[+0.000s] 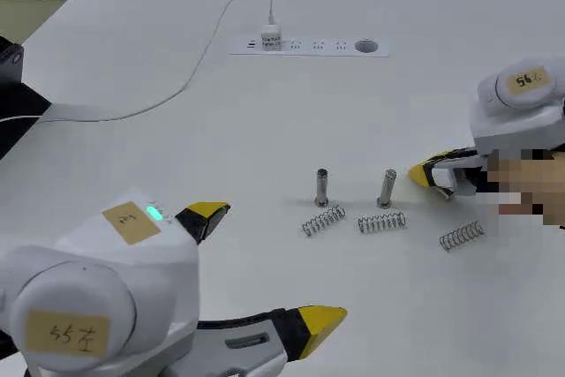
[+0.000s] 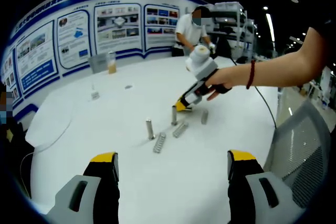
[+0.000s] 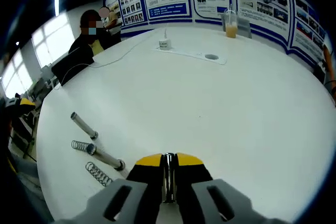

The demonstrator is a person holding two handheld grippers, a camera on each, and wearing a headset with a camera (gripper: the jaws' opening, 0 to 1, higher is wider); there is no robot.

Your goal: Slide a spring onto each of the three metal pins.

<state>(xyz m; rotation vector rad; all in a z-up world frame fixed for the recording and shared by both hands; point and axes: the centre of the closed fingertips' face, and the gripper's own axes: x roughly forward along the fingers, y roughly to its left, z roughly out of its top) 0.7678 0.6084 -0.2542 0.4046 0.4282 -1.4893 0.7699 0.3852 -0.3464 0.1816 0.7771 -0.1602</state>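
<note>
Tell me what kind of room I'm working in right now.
Probably a company showroom or demo lab. Blue-bordered display panels line the wall, a large white table carries a power strip, and storage racks stand at the back.

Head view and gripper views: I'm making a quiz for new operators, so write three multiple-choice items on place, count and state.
1. Where do the springs lie?
A. On the table beside the pins
B. Threaded on the pins
C. In a tray

2. How many pins stand upright on the table?
A. One
B. Two
C. Four

3. How is the left hand-held gripper?
A. Shut on a spring
B. Shut on a pin
C. Open

Answers:
1 A: all three springs lie flat on the table.
2 B: two pins stand side by side.
3 C: its jaws stand wide apart with nothing between them.
</note>
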